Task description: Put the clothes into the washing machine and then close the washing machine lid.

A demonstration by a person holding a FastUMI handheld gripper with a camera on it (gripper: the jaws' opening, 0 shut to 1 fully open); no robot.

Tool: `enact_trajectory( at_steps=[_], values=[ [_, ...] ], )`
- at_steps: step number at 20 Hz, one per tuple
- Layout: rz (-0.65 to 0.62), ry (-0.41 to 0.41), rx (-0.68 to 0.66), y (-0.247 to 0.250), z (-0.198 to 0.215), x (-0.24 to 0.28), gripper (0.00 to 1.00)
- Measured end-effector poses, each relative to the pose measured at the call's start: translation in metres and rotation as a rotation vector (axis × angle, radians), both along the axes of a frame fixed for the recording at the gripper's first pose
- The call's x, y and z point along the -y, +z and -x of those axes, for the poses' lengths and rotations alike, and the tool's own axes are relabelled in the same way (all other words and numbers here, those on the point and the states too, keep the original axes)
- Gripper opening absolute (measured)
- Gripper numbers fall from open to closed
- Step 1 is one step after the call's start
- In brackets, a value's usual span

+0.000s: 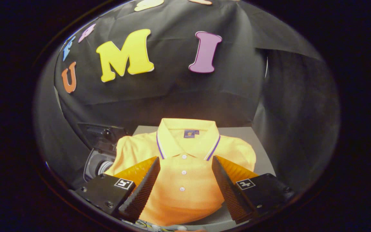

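**Yellow polo shirt between wide jaws**

Yellow cotton-looking fabric lies under the gripper (185, 166): a folded polo shirt (185, 174) spread flat on a grey bench (262, 154), collar pointing to 12 o'clock, away from the camera. The collar has a thin purple and white trim, a small blue label sits inside the neck, and three white buttons run down the placket between the two fingers.

The jaws stand wide apart, hovering over the shirt's chest with nothing pinched between them. The left finger (143, 187) reaches over the shirt's left half at about 8 o'clock from the buttons; the right finger (225, 185) reaches over the right half at about 4 o'clock. Both have black ribbed pads, orange ribbed backs and black housings with small square markers. Whether the fingertips touch the cloth cannot be told.

At 9 o'clock from the shirt, partly covered by its sleeve, is the washing machine (100, 161): a grey round opening with its dark lid (103, 135) raised behind it at about 10 o'clock. The shirt is on the bench beside the machine, not inside it. Black cloth hangs behind the bench.
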State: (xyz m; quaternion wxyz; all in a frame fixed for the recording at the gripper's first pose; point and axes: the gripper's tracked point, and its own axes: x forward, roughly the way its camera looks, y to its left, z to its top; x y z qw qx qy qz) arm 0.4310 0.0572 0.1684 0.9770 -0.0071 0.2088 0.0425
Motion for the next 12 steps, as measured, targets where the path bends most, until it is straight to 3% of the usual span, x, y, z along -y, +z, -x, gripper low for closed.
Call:
enact_trajectory(
  at_steps=[6,10,12],
  values=[
    [-0.017,-0.002,-0.165,-0.033,-0.028,-0.009,0.99],
    [0.0,-0.03,-0.209,-0.041,-0.03,-0.004,0.87],
    [0.02,-0.016,-0.232,-0.042,-0.027,-0.004,0.87]
  ],
)
